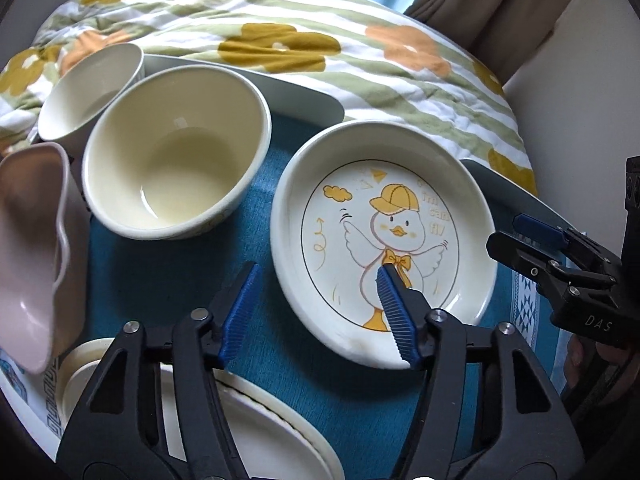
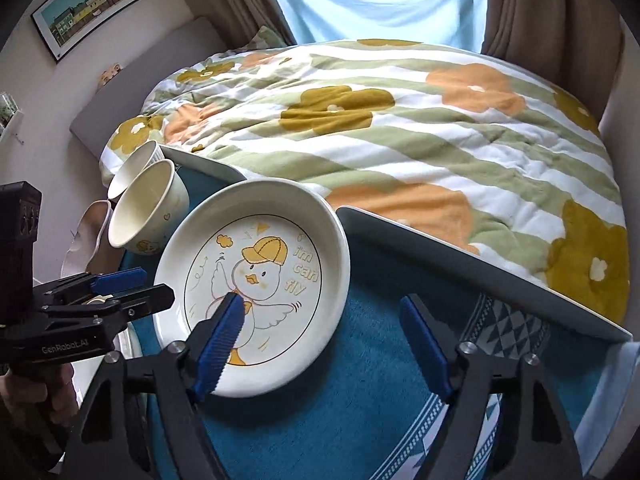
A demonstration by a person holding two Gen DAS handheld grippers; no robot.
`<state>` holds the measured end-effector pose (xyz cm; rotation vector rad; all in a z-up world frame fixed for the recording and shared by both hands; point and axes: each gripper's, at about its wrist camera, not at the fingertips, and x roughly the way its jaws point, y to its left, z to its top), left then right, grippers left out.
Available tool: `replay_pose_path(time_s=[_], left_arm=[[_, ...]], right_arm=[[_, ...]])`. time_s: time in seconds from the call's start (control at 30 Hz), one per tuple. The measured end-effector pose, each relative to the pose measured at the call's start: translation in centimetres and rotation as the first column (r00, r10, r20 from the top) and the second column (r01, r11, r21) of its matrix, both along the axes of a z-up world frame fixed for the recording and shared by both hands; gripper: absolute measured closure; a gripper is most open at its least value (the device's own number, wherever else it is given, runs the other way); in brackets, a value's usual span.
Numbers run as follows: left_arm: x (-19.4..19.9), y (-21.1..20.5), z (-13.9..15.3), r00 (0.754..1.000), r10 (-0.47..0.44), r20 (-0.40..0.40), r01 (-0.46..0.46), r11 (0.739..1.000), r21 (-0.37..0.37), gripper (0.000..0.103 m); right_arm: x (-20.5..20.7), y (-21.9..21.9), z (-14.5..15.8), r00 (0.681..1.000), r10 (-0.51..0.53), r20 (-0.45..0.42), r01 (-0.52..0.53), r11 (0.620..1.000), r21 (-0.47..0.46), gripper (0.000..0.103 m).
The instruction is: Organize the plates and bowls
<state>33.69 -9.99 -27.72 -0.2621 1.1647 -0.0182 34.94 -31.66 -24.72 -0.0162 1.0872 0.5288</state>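
Observation:
A cream duck plate (image 1: pixel 380 240) (image 2: pixel 256 280) lies on the blue cloth (image 1: pixel 168 272). My left gripper (image 1: pixel 318 312) is open, its right finger over the plate's near rim and its left finger over the cloth. My right gripper (image 2: pixel 332 344) is open, its left finger over the plate's near edge and its right finger over the cloth; it also shows at the right of the left wrist view (image 1: pixel 560 256). A large cream bowl (image 1: pixel 176 160) (image 2: pixel 148 216), a smaller white bowl (image 1: pixel 92 88) (image 2: pixel 132 172) and a pink wavy bowl (image 1: pixel 28 240) stand to the left.
Stacked cream plates (image 1: pixel 256 428) lie under my left gripper. A grey tray rim (image 2: pixel 480 268) borders the cloth at the back. Behind it is a bed with a flowered quilt (image 2: pixel 400 132). Curtains and a framed picture (image 2: pixel 92 4) are on the far walls.

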Motion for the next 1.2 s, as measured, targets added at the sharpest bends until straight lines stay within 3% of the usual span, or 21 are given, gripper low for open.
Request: replay_pose_path(time_s=[0.27, 0.43, 0.53, 0.9, 1.2], left_arm=[[0.6, 0.8, -1.7, 0.997, 0.066, -0.029, -0.065, 0.998, 0.008, 0.057], [0.7, 0.7, -2.4, 0.996, 0.075, -0.042, -0.075, 0.997, -0.007, 0.08], [0.6, 0.7, -2.4, 0.996, 0.078, -0.041, -0.079, 0.997, -0.014, 0.081], [0.1, -0.1, -0.6, 0.999, 0.033, -0.013, -0.033, 0.999, 0.031, 0.081], [-2.1, 0.1, 4.8, 0.996, -0.031, 0.088, 0.027, 0.999, 0.036, 0.081]], right_arm=[[1.8, 0.4, -2.4, 0.999, 0.042, -0.019, -0.041, 0.999, 0.028, 0.056], [2.2, 0.8, -2.9, 0.997, 0.076, -0.032, -0.075, 0.996, 0.043, 0.074], [2.4, 0.9, -3.2, 0.996, 0.081, -0.042, -0.079, 0.996, 0.039, 0.08], [1.7, 0.6, -2.0, 0.995, 0.095, -0.003, -0.095, 0.995, 0.029, 0.081], [-1.1, 0.5, 2.3, 0.996, 0.032, 0.079, -0.035, 0.999, 0.029, 0.081]])
